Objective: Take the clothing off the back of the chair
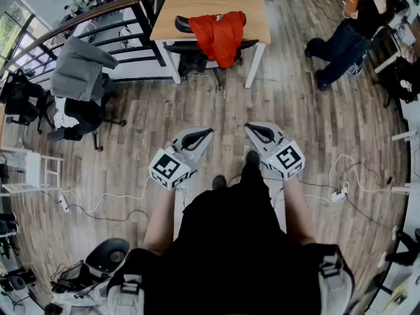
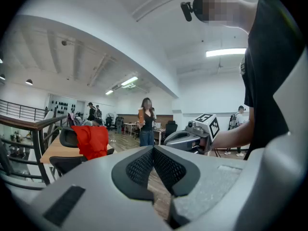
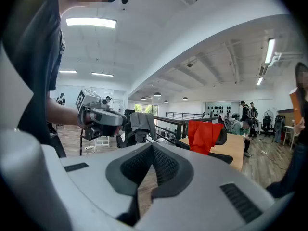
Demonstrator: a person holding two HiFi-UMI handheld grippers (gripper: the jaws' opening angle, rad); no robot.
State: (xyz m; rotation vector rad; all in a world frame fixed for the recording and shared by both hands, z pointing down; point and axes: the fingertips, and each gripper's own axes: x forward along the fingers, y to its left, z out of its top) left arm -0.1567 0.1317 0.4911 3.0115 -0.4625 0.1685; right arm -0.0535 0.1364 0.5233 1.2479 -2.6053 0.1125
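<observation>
A red garment hangs over the back of a black office chair pushed under a wooden table ahead of me. It also shows as the red garment at the left of the left gripper view and as the red garment right of centre in the right gripper view. My left gripper and right gripper are held side by side well short of the chair, both shut and empty. Neither touches the clothing.
A second chair with a grey garment stands at the left by a black railing. A person stands at the far right. Cables and a power strip lie on the wooden floor.
</observation>
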